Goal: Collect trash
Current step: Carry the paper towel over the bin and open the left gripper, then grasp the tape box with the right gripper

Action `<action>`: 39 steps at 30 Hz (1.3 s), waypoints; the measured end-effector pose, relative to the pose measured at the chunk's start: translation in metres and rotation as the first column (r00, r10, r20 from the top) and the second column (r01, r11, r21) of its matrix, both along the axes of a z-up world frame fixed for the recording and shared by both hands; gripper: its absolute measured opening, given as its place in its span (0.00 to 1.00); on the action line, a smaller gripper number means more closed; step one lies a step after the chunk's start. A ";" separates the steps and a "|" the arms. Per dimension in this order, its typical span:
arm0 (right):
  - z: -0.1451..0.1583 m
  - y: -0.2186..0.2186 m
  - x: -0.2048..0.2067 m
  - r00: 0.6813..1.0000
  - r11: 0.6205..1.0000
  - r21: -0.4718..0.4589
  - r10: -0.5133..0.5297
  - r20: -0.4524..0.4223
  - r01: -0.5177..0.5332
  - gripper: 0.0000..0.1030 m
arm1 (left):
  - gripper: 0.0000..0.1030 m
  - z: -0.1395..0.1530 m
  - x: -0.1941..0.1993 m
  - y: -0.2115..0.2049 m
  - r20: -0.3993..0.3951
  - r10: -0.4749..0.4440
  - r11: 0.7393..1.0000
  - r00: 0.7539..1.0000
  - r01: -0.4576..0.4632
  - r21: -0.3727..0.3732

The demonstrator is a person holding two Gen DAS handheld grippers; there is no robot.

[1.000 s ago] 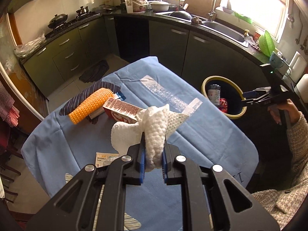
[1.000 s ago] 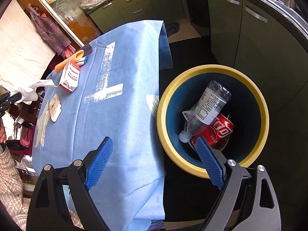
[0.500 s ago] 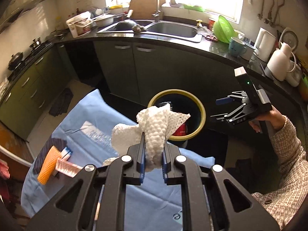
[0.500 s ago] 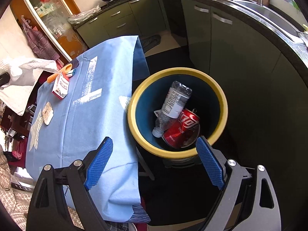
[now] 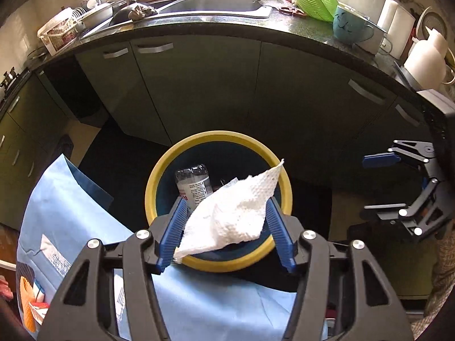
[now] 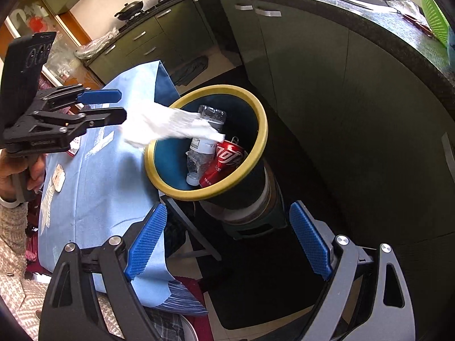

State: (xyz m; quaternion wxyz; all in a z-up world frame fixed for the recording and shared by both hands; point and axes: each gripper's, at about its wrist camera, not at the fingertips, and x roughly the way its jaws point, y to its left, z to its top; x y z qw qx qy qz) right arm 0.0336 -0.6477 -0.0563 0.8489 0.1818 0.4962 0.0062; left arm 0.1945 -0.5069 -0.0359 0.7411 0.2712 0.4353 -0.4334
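Above the yellow-rimmed bin (image 5: 285, 196), the left gripper (image 5: 224, 227) was held with its jaws just opened, the white paper towel (image 5: 227, 216) loose between them and no longer pinched. Inside the bin a plastic bottle (image 6: 203, 142) and red can (image 6: 223, 160) were seen. The right gripper (image 6: 227, 241) was kept wide open and empty beside the blue-covered desk (image 6: 99, 176).

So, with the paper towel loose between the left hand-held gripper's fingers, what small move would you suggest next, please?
Probably hold the left hand-held gripper steady over the bin. Its jaws have just been opening and the paper towel is loose between them above the bin's mouth, so it should drop in beside the bottle.
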 end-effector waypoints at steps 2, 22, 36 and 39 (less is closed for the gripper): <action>-0.001 0.000 -0.003 1.000 1.000 -0.001 0.000 -0.004 0.000 0.85 | 0.54 0.002 0.003 0.001 -0.017 0.008 1.000 1.000 -0.009 -0.017; 0.029 0.233 0.070 0.822 0.817 -0.115 0.569 0.013 -0.564 0.85 | 0.89 0.115 -0.090 0.377 0.169 0.602 0.790 0.780 -0.552 -0.268; -0.008 0.522 0.172 0.431 0.405 -0.256 0.901 -0.055 -0.878 0.85 | 0.90 0.069 -0.125 0.538 0.026 0.828 0.542 0.560 -0.788 -0.292; -0.020 0.545 0.190 0.418 0.383 -0.271 0.904 -0.084 -0.883 0.85 | 0.90 0.063 -0.130 0.544 0.023 0.827 0.543 0.562 -0.786 -0.295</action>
